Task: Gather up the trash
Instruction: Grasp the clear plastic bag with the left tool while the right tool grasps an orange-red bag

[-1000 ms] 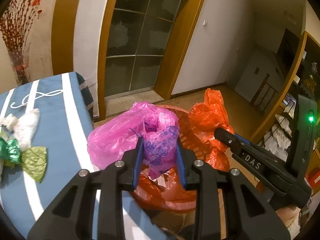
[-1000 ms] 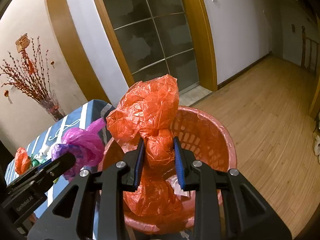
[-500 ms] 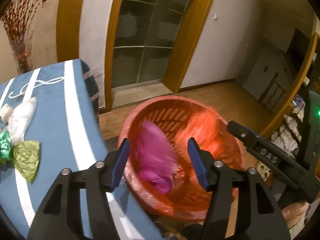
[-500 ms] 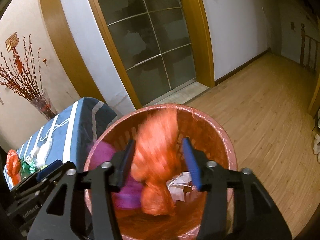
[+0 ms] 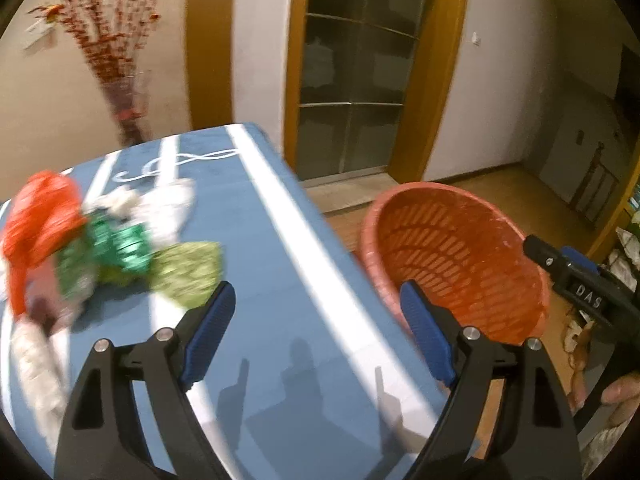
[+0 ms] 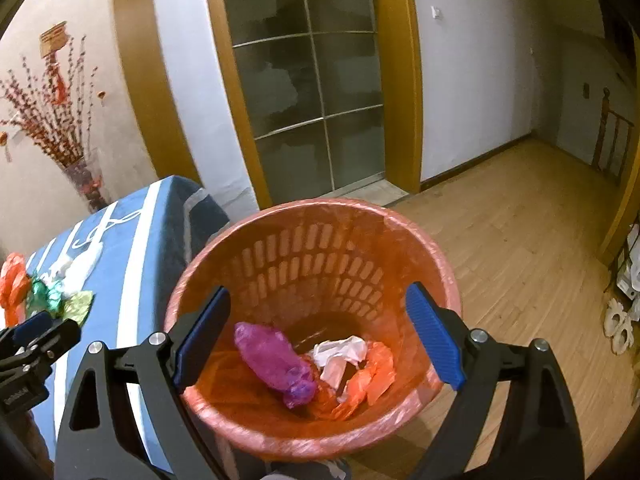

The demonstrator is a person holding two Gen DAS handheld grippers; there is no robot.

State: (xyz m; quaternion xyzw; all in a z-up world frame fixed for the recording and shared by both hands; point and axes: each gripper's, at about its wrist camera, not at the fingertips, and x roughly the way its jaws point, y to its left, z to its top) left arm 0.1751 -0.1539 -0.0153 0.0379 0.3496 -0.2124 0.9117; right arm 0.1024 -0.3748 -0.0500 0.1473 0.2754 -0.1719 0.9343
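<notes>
White letters "DAS" on black body of right gripper (image 5: pixel 576 276), right of the left gripper's fingers (image 5: pixel 426 336).

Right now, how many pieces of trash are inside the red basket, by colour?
Pink bag: 1
Orange bag: 1
White paper: 1
Total in the basket: 3
</notes>
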